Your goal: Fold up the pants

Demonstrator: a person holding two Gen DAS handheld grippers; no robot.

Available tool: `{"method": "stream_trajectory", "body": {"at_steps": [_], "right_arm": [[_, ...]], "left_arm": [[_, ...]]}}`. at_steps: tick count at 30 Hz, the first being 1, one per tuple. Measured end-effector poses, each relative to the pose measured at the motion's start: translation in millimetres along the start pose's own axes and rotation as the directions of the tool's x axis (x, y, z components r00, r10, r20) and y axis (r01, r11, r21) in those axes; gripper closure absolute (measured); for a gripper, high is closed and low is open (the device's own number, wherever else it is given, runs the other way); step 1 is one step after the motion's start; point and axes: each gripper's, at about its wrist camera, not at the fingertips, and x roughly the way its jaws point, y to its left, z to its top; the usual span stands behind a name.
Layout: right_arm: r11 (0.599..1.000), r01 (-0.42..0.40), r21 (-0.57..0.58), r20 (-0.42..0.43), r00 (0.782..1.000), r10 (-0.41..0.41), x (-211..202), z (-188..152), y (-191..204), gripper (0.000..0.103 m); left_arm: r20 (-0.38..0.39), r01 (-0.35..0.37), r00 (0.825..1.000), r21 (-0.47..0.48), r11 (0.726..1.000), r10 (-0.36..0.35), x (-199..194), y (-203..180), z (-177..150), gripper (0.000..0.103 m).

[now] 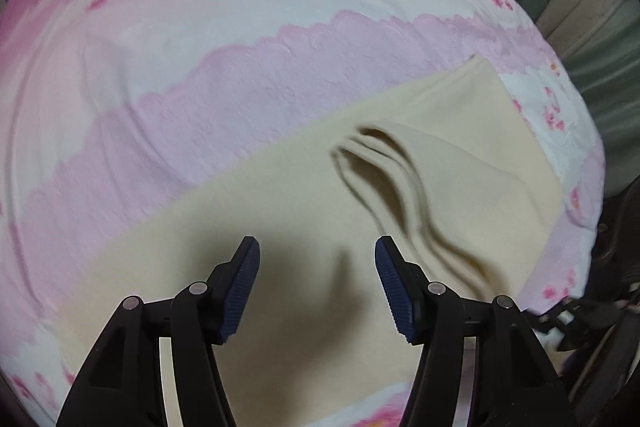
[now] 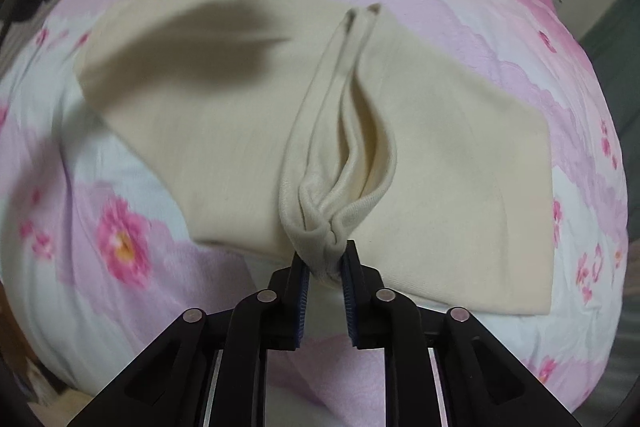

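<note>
Soft indoor light, fisheye-warped, slightly blurred.

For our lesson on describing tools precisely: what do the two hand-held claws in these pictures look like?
Both match. The left claw and right claw have glossy black angular plastic linkage arms joined by round silver pivot pins. Each finger carries a dark blue ribbed rubber pad. Pale metal strips show behind the arms. No cables, markings or sleeves are visible.

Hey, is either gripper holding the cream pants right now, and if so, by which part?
The right gripper pinches the cream pants at a bunched clump of stacked hem edges on the near side. The left gripper is open above the cloth, holding nothing.
</note>
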Motion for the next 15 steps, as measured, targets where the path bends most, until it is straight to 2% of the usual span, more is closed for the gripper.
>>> {"method": "stream_trajectory", "body": {"at_steps": [2, 4, 6, 10, 13, 15], "right_arm": [[0.999, -0.012, -0.049, -0.015, 1.000, 0.011, -0.7, -1.9, 9.5, 0.068], [0.992, -0.095, -0.080, -0.045, 0.995, 0.091, -2.1, -6.0, 18.1, 0.068], [0.987, -0.161, -0.006, -0.039, 0.986, 0.161, -11.4, -8.8, 10.4, 0.068], [0.965, -0.149, 0.217, 0.069, 0.988, 0.138, -37.4, -13.2, -23.7, 0.066], [0.964, -0.102, 0.245, 0.085, 0.993, 0.083, -35.6, -4.5, -31.9, 0.066], [0.959, -0.099, 0.265, 0.077, 0.994, 0.082, -23.3, 1.5, -34.6, 0.066]], "left_arm": [[0.006, 0.039, 0.999, -0.025, 0.999, -0.039, 3.6, -6.1, 0.9, 0.044], [0.016, 0.093, 0.996, -0.048, 0.994, -0.093, 7.7, -14.6, 6.2, 0.044], [0.017, 0.126, 0.992, -0.071, 0.989, -0.125, 14.4, -19.5, 14.2, 0.044], [0.035, 0.190, 0.982, -0.171, 0.967, -0.187, 31.6, -12.6, 33.7, 0.044], [0.031, 0.249, 0.968, -0.255, 0.934, -0.249, 49.8, -4.8, 46.4, 0.044], [0.012, 0.259, 0.963, -0.303, 0.917, -0.269, 64.1, -2.8, 52.5, 0.045]]}}
